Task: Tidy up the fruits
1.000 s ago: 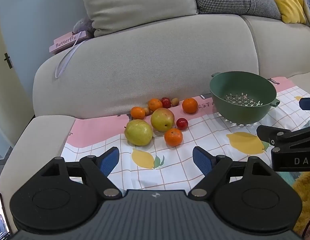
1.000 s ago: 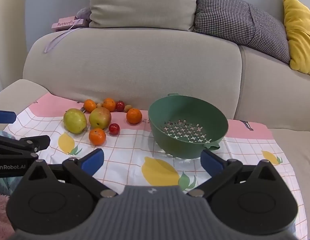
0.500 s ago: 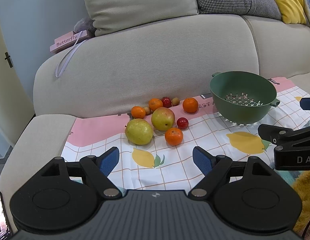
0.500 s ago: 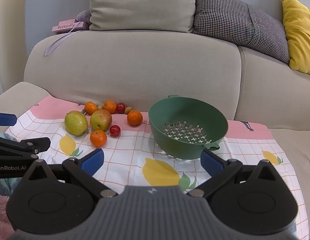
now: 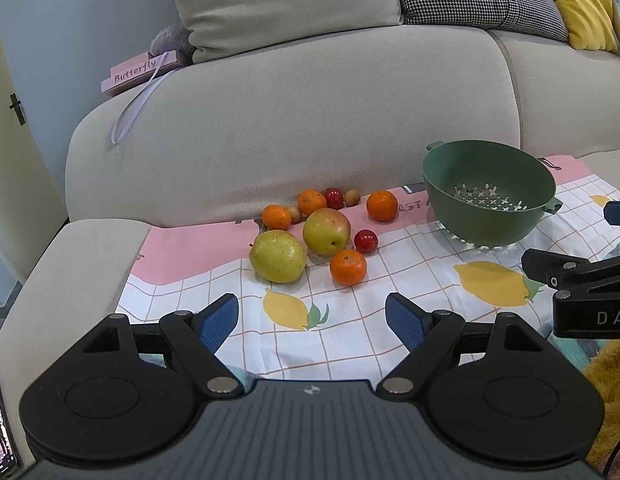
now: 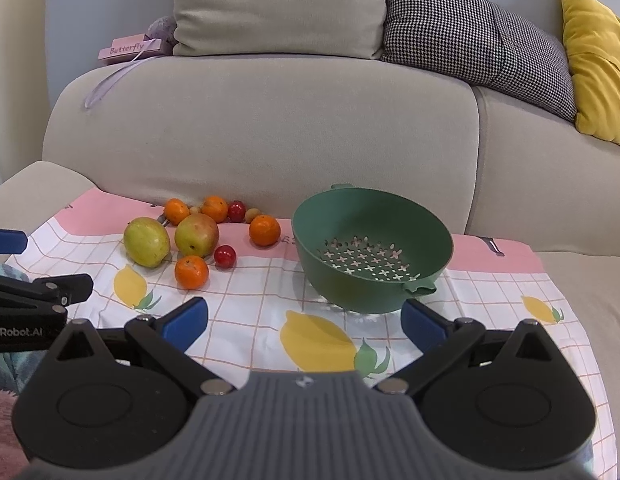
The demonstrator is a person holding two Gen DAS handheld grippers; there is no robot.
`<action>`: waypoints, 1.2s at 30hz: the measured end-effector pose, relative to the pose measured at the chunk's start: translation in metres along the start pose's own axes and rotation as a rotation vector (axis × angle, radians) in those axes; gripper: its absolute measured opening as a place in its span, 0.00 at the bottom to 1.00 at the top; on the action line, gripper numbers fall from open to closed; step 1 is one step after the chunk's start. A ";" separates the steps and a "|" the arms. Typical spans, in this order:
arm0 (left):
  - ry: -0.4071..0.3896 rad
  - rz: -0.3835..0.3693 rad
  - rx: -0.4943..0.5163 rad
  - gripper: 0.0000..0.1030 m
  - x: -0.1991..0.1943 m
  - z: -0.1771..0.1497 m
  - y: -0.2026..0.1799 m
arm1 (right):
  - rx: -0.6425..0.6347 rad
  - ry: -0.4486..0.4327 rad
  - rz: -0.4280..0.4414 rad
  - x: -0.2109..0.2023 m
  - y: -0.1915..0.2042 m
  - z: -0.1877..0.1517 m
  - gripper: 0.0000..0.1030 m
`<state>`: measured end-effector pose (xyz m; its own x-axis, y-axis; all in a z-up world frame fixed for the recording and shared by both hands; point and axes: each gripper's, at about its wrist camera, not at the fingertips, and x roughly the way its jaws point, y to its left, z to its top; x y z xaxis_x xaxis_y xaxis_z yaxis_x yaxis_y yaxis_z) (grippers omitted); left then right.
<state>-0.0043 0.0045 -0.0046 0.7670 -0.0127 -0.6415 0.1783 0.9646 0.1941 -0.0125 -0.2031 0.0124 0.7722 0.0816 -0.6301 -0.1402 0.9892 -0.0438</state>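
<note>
A cluster of fruit lies on a lemon-print cloth [image 5: 350, 332] on the sofa seat: a green pear [image 5: 277, 255] [image 6: 146, 241], an apple [image 5: 326, 231] [image 6: 196, 235], several oranges such as the nearest one [image 5: 348, 267] [image 6: 191, 271], and small red fruits [image 5: 365, 241] [image 6: 224, 256]. An empty green colander [image 5: 488, 196] [image 6: 370, 248] stands to their right. My left gripper [image 5: 312, 320] is open and empty, in front of the fruit. My right gripper [image 6: 303, 320] is open and empty, in front of the colander.
The sofa backrest [image 6: 269, 128] rises right behind the fruit. Cushions [image 6: 277, 4] and a pink "Butterfly" box [image 5: 139, 72] sit on top. The sofa armrest [image 5: 69, 272] is at the left.
Both grippers have drifted slightly; the scene sits a little lower in the right wrist view. The fruit and colander have not moved.
</note>
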 end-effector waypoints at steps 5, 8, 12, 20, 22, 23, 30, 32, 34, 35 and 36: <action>0.003 -0.001 -0.006 0.95 0.001 0.000 0.001 | 0.001 0.007 -0.003 0.001 0.000 -0.001 0.96; 0.004 -0.001 -0.011 0.95 0.001 0.000 0.001 | 0.000 0.009 -0.004 0.001 0.001 -0.001 0.96; 0.004 -0.001 -0.011 0.95 0.001 0.000 0.001 | 0.000 0.011 -0.004 0.002 0.001 -0.001 0.96; 0.006 -0.003 -0.005 0.95 0.001 -0.001 0.000 | 0.010 0.018 -0.006 0.003 0.000 -0.001 0.96; 0.006 -0.003 -0.006 0.95 0.001 -0.001 0.000 | 0.013 0.020 -0.008 0.003 -0.001 -0.002 0.96; 0.005 -0.003 -0.006 0.95 0.001 -0.001 0.000 | 0.014 0.020 -0.008 0.003 -0.002 -0.002 0.96; 0.006 -0.003 -0.006 0.95 0.001 -0.001 0.000 | 0.021 0.025 -0.009 0.003 -0.003 -0.002 0.96; 0.006 -0.003 -0.006 0.95 0.000 -0.001 0.000 | 0.021 0.024 -0.009 0.003 -0.003 -0.002 0.96; 0.006 -0.003 -0.006 0.95 0.001 -0.001 0.000 | 0.020 0.024 -0.009 0.003 -0.003 -0.002 0.96; 0.006 -0.002 -0.006 0.95 0.001 -0.001 0.000 | 0.021 0.024 -0.010 0.003 -0.003 -0.002 0.96; 0.006 -0.003 -0.006 0.95 0.001 -0.001 0.000 | 0.021 0.025 -0.010 0.003 -0.003 -0.002 0.96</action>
<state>-0.0045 0.0043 -0.0056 0.7628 -0.0136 -0.6465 0.1764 0.9662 0.1878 -0.0106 -0.2062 0.0087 0.7579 0.0693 -0.6487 -0.1198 0.9922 -0.0339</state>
